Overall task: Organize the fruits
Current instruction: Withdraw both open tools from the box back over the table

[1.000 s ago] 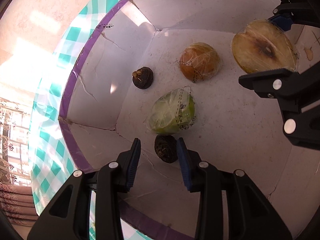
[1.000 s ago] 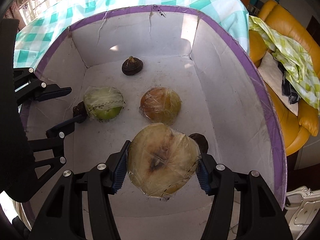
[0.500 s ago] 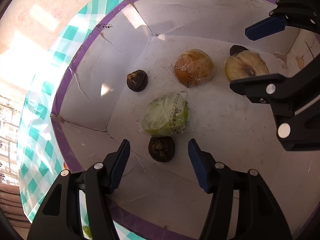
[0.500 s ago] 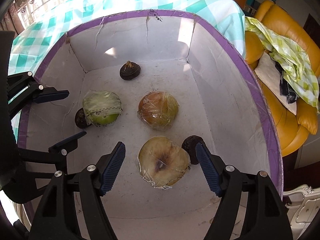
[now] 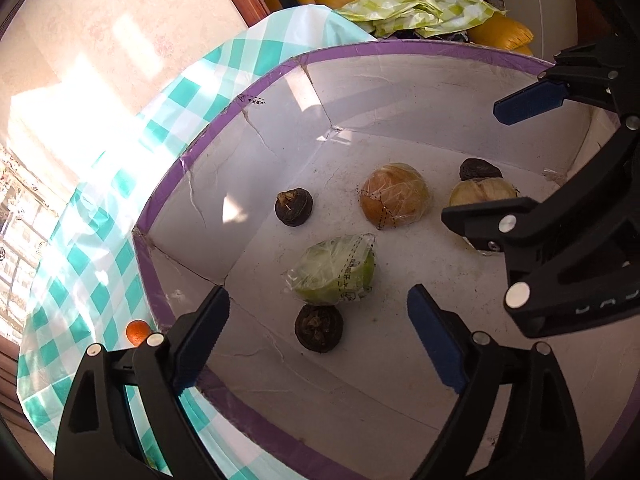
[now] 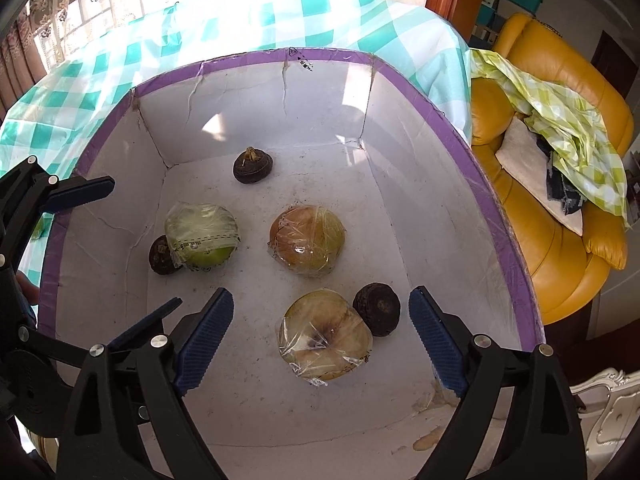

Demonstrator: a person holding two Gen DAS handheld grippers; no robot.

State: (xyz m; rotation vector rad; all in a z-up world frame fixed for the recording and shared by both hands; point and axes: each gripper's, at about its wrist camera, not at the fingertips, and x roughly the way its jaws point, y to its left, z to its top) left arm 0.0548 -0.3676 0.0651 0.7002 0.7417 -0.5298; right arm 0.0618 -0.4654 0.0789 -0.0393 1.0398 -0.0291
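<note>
A white box with a purple rim [image 5: 168, 196] [image 6: 460, 128] holds the fruit. Inside lie a wrapped green fruit [image 5: 334, 274] [image 6: 202, 236], a wrapped orange-brown fruit [image 5: 394, 196] [image 6: 306, 240], a wrapped pale cut half [image 5: 480, 194] [image 6: 326, 334] and three dark small fruits [image 5: 319, 328] [image 5: 293, 207] [image 6: 378, 308]. My left gripper [image 5: 318, 340] is open and empty, above the near dark fruit. My right gripper [image 6: 322, 338] is open and empty, above the cut half.
The box stands on a teal checked tablecloth [image 5: 100, 248] [image 6: 240, 24]. A small orange fruit [image 5: 137, 331] lies on the cloth outside the box. A yellow sofa with a green checked cloth [image 6: 560, 152] [image 5: 416, 4] stands beyond the table.
My right gripper opened and let go of the cut half, which now lies on the box floor. My left gripper opened wider. Both have pulled back and up.
</note>
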